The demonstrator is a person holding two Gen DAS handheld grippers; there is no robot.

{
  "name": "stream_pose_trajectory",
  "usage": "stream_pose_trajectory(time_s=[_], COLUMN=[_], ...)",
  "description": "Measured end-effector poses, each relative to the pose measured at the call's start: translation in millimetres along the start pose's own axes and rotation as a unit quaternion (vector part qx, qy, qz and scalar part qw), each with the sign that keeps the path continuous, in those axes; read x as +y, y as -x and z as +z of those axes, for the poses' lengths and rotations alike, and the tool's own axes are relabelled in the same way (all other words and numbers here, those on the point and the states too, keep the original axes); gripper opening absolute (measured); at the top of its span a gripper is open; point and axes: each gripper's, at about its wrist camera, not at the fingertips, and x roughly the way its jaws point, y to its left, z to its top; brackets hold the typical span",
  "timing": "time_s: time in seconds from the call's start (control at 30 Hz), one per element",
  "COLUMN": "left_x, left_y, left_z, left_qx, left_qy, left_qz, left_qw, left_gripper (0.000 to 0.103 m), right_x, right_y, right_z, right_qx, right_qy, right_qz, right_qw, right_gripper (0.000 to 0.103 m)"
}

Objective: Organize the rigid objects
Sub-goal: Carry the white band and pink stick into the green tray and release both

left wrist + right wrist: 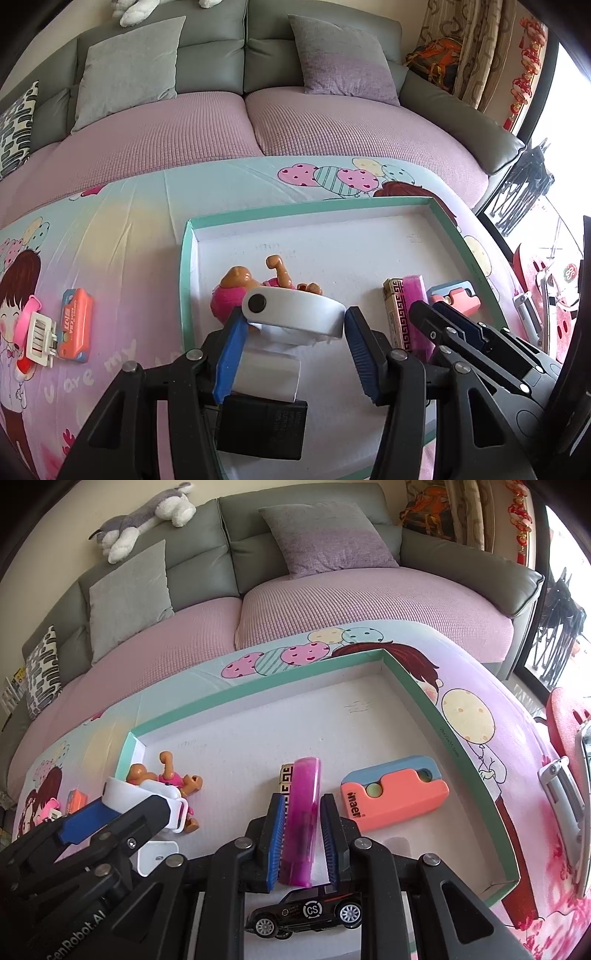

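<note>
A shallow white tray with a teal rim lies on the cartoon-print tablecloth. My left gripper is shut on a white oval device with a black button and holds it above the tray floor, over a small doll in pink. My right gripper is shut on a translucent magenta lighter, held over the tray beside a patterned lighter.
In the tray also lie a coral-and-blue block, a black toy car, a white charger and a black adapter. An orange box and a pink-white clip lie on the cloth at left. A sofa stands behind.
</note>
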Motion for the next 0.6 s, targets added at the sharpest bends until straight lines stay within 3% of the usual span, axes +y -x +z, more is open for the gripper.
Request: stream_pose_trajectory(time_s=[0.6], left_x=[8], left_y=[17], left_z=[3], left_qx=[-0.013], left_qy=[0.006], left_qz=[0.012], left_qw=[0.9998], left_gripper=[0.056], right_x=[0], right_y=[6], right_z=[2], right_qx=[-0.009], right_qy=[-0.001], right_qz=[0.008], right_qw=[1.000], right_gripper=[0.022])
